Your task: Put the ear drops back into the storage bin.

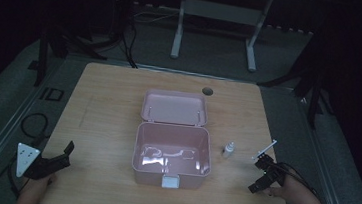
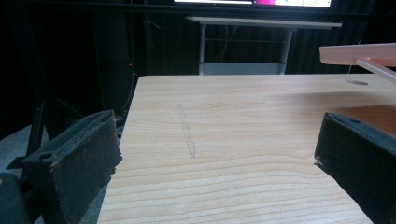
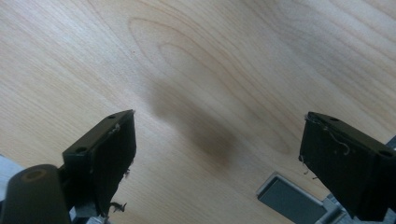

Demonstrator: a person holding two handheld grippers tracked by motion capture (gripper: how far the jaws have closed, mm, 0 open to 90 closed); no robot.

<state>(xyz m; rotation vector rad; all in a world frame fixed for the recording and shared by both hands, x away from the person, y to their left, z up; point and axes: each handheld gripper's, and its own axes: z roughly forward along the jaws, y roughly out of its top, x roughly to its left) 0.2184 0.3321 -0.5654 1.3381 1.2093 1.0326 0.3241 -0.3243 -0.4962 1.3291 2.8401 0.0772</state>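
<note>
At the near left edge of the wooden table (image 1: 108, 105), the left gripper (image 1: 55, 162) rests with jaws spread wide and nothing between them. At centre stands the pink box (image 1: 171, 156), lid (image 1: 174, 106) thrown back on the far side; it appears to be light, rigid, smooth plastic, best taken by a side wall or the near latch (image 1: 170, 182). Just right of it stands a small bottle (image 1: 228, 149), likely light and easily toppled, to be pinched at the body, and the right gripper (image 1: 264, 178), near right, is likewise wide open and empty.
</note>
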